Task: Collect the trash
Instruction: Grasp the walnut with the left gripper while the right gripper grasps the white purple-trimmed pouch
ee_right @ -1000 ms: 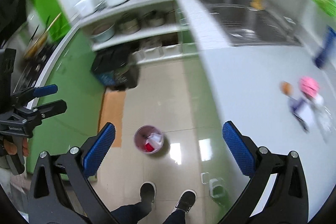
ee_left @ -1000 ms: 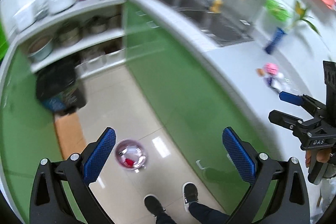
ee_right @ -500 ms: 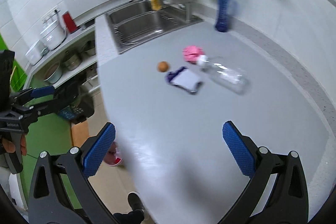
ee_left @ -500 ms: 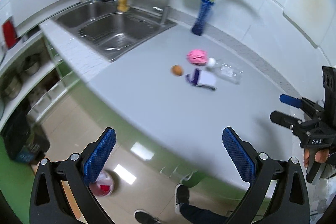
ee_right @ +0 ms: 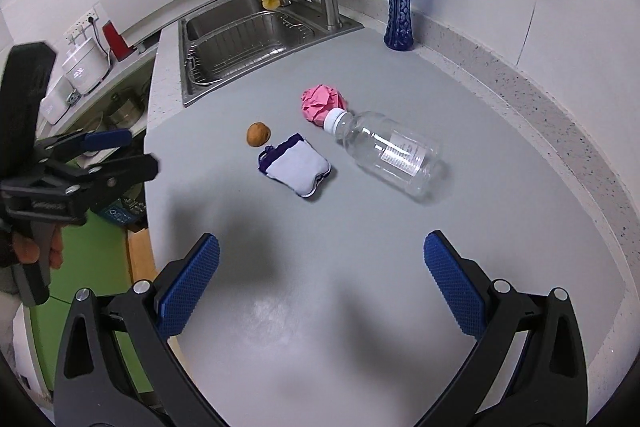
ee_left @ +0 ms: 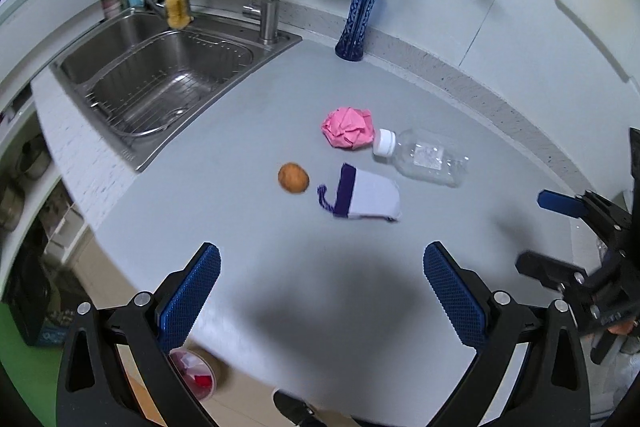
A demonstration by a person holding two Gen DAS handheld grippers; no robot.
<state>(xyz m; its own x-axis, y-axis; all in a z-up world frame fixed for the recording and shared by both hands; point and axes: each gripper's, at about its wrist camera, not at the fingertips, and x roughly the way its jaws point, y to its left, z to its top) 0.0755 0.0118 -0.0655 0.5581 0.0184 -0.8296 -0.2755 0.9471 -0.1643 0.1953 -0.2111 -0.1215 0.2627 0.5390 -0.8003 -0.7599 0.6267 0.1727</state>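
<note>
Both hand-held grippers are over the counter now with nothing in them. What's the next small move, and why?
Probably ease the right hand-held gripper forward and down toward the clear plastic bottle. It lies on its side, nearest that gripper's side, and both grippers hang open and empty short of the trash. The left hand-held gripper could then go for the pink crumpled paper.

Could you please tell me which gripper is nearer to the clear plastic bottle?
Right, by a small margin. The right gripper hovers open with the bottle ahead, slightly right; the left gripper hovers open farther left, the bottle ahead-right.
</note>
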